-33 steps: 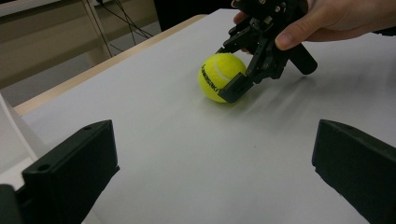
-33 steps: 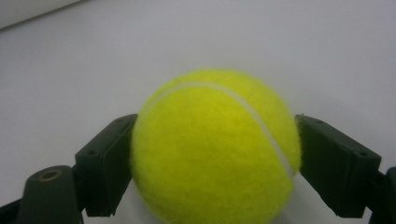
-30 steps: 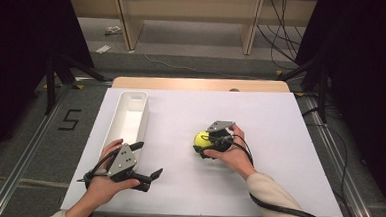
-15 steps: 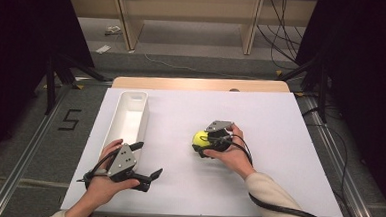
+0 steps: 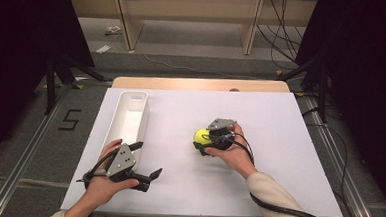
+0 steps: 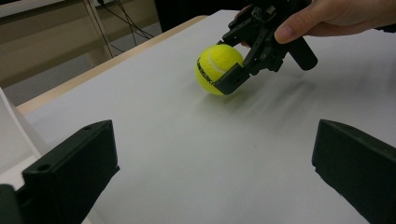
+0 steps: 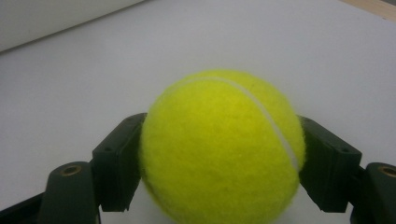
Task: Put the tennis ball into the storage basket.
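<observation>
A yellow tennis ball (image 5: 201, 135) sits near the middle of the white table top (image 5: 260, 117). My right gripper (image 5: 207, 142) is shut on it. In the right gripper view the ball (image 7: 219, 149) is pressed between the two black jaws of the right gripper (image 7: 219, 168). In the left gripper view the ball (image 6: 215, 67) rests on the table with one jaw of the right gripper across its side. My left gripper (image 5: 145, 160) lies near the front left of the table. It is open and holds nothing, and the left gripper (image 6: 212, 172) has its jaws far apart.
A long white tray (image 5: 130, 116) stands lengthwise on the left side of the table, just beyond my left hand. Its wall (image 6: 9, 135) shows at the left of the left gripper view. Black cables trail from both grippers toward the front edge.
</observation>
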A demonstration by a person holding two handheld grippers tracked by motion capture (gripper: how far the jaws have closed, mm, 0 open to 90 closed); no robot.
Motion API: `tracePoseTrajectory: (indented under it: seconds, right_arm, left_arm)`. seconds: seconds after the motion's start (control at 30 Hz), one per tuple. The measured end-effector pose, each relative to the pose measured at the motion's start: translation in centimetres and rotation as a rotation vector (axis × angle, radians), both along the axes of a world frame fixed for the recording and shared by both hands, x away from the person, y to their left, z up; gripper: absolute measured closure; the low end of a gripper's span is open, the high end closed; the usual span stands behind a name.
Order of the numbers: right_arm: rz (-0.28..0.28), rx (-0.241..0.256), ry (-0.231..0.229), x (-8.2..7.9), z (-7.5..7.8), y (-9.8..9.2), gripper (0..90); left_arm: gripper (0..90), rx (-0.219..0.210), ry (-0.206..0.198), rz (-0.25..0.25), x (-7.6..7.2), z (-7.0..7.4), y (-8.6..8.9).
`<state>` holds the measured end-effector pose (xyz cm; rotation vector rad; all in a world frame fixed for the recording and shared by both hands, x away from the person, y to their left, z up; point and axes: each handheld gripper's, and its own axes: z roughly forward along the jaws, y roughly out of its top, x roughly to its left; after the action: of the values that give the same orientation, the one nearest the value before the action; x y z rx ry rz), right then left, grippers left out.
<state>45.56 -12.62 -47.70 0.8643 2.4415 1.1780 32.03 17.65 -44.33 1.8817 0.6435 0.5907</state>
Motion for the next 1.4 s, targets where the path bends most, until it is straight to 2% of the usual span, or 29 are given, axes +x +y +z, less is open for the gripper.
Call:
tracePoseTrajectory:
  seconds: [0.7,1.4]
  right_arm:
    - [-0.004,0.026,-0.037,0.1,1.5,-0.3,25.8]
    - [0.0,0.056,-0.041,-0.2,2.3,0.1,25.9]
  left_arm:
    - [0.0,-0.001,0.001,-0.004,0.0,0.0,0.0]
    - [0.0,0.0,0.0,-0.007,-0.1,0.0,0.0]
